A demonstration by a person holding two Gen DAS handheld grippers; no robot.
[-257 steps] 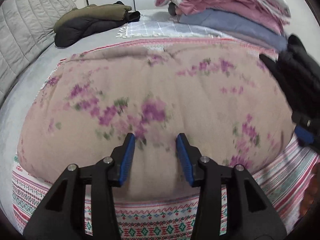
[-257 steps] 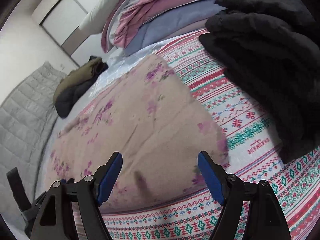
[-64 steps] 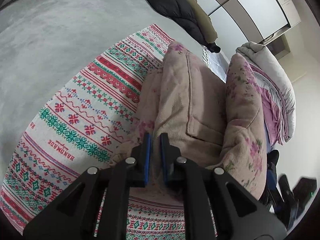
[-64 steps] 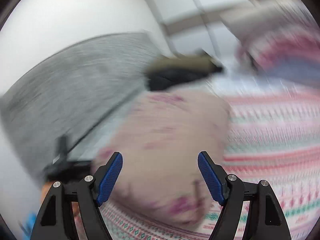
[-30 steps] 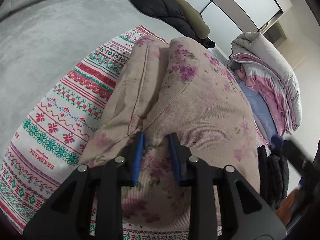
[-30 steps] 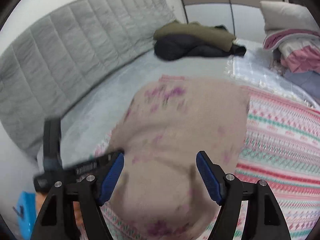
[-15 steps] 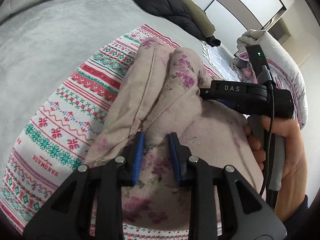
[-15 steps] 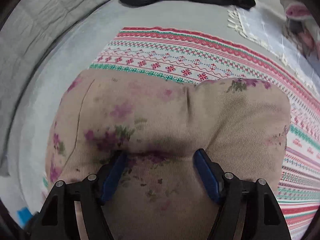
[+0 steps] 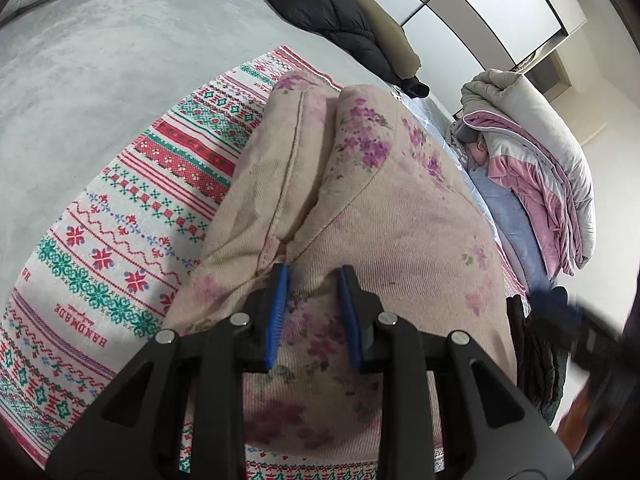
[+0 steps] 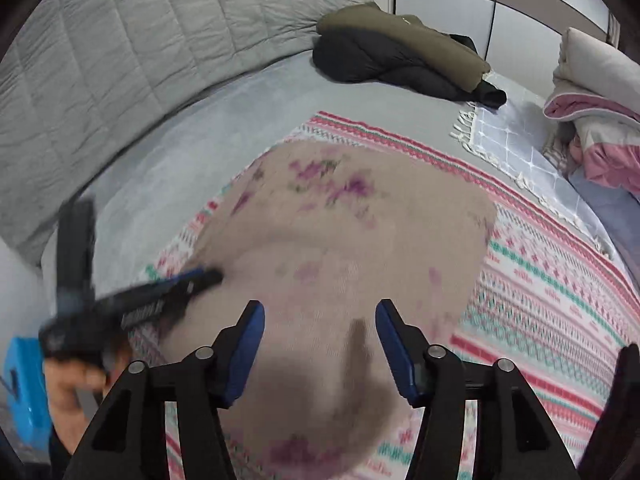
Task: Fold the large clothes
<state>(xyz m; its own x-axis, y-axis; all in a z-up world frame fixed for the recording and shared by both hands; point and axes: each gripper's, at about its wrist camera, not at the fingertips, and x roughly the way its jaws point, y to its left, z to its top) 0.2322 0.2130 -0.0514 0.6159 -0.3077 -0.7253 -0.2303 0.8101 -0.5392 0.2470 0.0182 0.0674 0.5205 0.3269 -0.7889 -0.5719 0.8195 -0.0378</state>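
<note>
Floral garment (image 9: 384,216), beige with purple flowers, folded into a thick bundle on a patterned blanket (image 9: 132,216), running ahead from the left gripper (image 9: 314,284). Left jaws part-closed, pinching a ridge of the garment between the blue pads. Right gripper (image 10: 320,320) above the bundle's near end, jaws wide apart, holding nothing; fabric under them blurred.

Ahead and left of the left jaws: a black and olive jacket (image 9: 344,28), well apart. Ahead and right: a quilt pile (image 9: 536,160), pink, grey and blue. Far right of the left jaws, a dark garment (image 9: 532,360) just beside the bundle. Nothing lying on the bundle itself.

Beneath everything, a grey bed (image 9: 80,60); padded headboard (image 10: 120,40) left of the right jaws, wardrobe doors (image 9: 500,12) beyond.
</note>
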